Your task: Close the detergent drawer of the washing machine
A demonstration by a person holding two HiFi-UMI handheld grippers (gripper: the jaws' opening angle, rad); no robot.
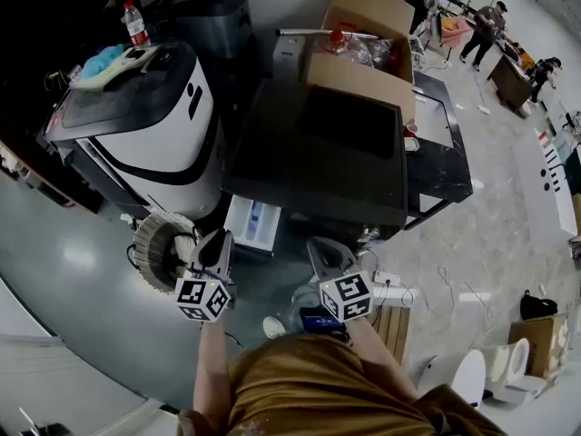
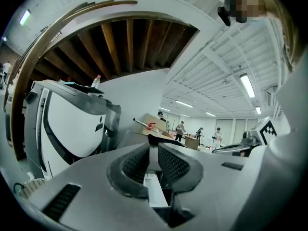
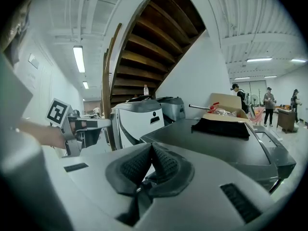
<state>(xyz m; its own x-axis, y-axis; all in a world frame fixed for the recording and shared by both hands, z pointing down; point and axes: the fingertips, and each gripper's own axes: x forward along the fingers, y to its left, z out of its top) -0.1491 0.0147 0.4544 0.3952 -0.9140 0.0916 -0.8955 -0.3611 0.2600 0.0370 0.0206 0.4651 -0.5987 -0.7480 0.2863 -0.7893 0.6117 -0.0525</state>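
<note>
The washing machine (image 1: 318,143) is a dark grey box in the middle of the head view. Its white detergent drawer (image 1: 252,223) sticks out of the front face at the left corner, open. My left gripper (image 1: 221,236) hovers just left of the drawer's front end, level, with its jaws shut (image 2: 153,147) and nothing between them. The right gripper (image 1: 318,243) is held in front of the machine, to the right of the drawer and apart from it. It tilts slightly down, and its jaws are shut (image 3: 151,145) and empty. The machine's dark lid (image 3: 216,138) fills the right gripper view.
A white and black appliance (image 1: 145,125) with a bottle (image 1: 134,24) on it stands to the left. A cardboard box (image 1: 363,39) sits behind the washer. A coiled hose (image 1: 162,248) and a power strip (image 1: 392,284) lie on the floor. People (image 1: 481,25) stand far off.
</note>
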